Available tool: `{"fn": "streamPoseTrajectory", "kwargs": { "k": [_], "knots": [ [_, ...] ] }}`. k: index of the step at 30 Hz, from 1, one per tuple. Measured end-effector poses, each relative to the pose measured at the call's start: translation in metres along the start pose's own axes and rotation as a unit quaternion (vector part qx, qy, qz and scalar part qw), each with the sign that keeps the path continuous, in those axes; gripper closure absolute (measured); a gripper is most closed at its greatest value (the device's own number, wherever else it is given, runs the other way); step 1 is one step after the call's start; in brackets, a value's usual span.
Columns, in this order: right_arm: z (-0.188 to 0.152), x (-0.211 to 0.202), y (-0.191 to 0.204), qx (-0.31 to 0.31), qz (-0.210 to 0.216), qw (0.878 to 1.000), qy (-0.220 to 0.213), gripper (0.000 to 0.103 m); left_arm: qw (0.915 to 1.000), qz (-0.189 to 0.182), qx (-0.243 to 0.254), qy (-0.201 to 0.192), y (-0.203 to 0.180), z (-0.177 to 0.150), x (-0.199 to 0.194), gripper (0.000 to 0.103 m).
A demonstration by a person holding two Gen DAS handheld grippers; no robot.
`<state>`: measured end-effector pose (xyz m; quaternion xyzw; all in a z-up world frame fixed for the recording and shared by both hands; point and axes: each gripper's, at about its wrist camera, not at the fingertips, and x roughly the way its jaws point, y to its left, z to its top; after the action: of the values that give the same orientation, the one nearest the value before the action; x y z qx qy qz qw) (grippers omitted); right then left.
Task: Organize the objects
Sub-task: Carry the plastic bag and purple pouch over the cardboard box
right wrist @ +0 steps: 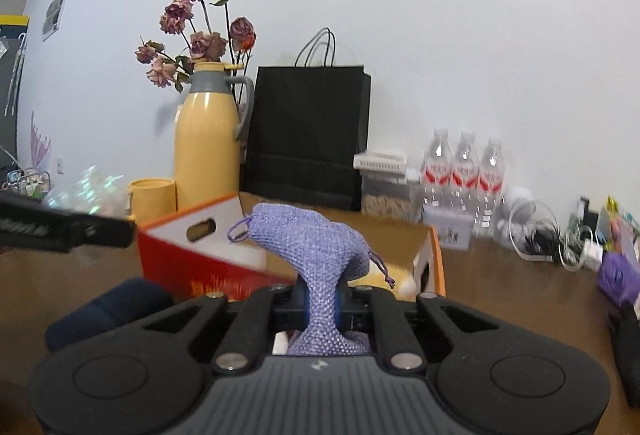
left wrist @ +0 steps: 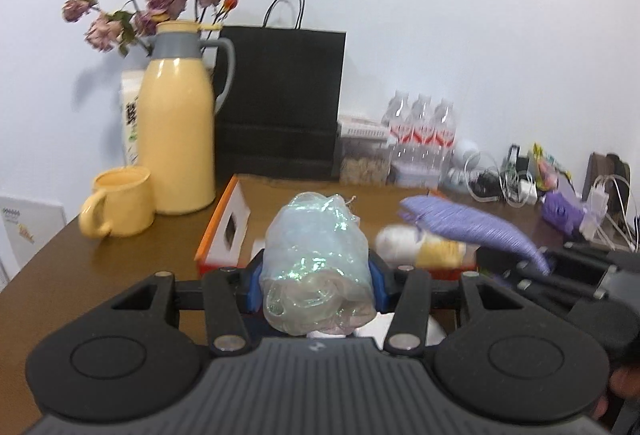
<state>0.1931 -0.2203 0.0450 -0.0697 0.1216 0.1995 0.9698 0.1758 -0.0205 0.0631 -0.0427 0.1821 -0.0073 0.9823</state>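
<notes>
Step in hand: each tool carries one soft item above the orange box [right wrist: 208, 235]; judging by the task, both are being lifted out of or over it for sorting.
Left tool [left wrist: 316, 283]: half-open jaws pressed on a crumpled iridescent cellophane bag [left wrist: 318, 255], which bulges above and in front of the blue pads.
Right tool [right wrist: 322, 301]: jaws squeezed almost together on the neck of a purple mesh drawstring pouch [right wrist: 308, 239]; the body of the pouch flops up and to the left above the grip.
Where the things are: both held clear of the brown desk [left wrist: 100, 267], over the open box; a pale yellow and white object lies inside the box, too blurred to name.
Doing it well: keep the two tools apart so the loose pouch does not brush the cellophane; keep the light pinch on the bag, since it crushes easily; mind the dangling pouch cord [right wrist: 386, 273] near the box rim.
Hand pose: both tools point slightly downward, side by side, the right one just beside the left.
Surroundings: yellow thermos jug [left wrist: 178, 139] and yellow mug [left wrist: 118, 207] stand left of the box, a black paper bag [left wrist: 280, 103] behind.
</notes>
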Motion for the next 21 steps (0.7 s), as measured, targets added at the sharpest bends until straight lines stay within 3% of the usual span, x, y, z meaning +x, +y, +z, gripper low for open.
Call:
{"fn": "streamPoseTrajectory", "kwargs": {
  "k": [11, 21],
  "knots": [
    [0.038, 0.087, 0.011, -0.002, 0.007, 1.0, 0.012, 0.094, 0.9998, 0.008, -0.003, -0.019, -0.009, 0.043, 0.07, 0.053],
    [0.026, 0.143, 0.015, 0.014, 0.013, 0.998, 0.06, 0.094, 0.9979, 0.044, -0.027, 0.04, 0.016, 0.039, 0.136, 0.055]
  ]
}}
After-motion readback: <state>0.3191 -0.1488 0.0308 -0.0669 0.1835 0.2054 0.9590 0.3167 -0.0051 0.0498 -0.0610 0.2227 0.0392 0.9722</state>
